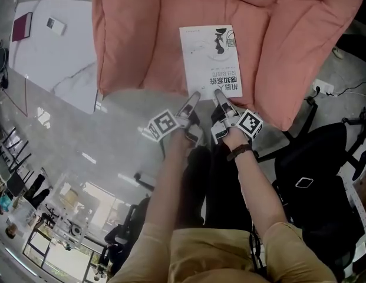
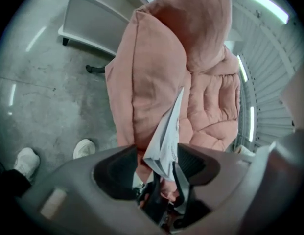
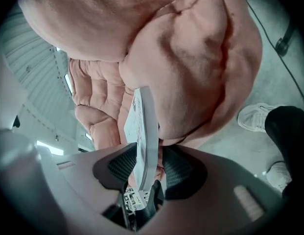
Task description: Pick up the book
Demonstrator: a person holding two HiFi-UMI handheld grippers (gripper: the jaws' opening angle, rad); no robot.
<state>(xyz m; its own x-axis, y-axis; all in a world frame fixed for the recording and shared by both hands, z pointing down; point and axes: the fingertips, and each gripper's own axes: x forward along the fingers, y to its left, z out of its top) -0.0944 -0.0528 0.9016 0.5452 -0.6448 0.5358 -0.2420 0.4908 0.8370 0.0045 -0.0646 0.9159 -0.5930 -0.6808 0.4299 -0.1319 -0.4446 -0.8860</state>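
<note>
A white book (image 1: 209,55) with dark print lies flat on the seat of a pink cushioned chair (image 1: 135,40). In the head view my left gripper (image 1: 193,96) is at the book's near left corner and my right gripper (image 1: 218,93) at its near right corner. The left gripper view shows the book (image 2: 166,136) edge-on between the jaws of that gripper (image 2: 156,168), close to the right pad, with a clear gap to the left pad. The right gripper (image 3: 144,168) has the book's edge (image 3: 142,131) between its pads, with a thin gap on the right side.
A white marble-topped table (image 1: 59,58) stands at the left with a maroon notebook (image 1: 22,26) and a small white device (image 1: 55,25). A black office chair (image 1: 324,175) is at the right, a power strip (image 1: 324,88) behind it. The person's shoe (image 2: 84,148) is on the grey floor.
</note>
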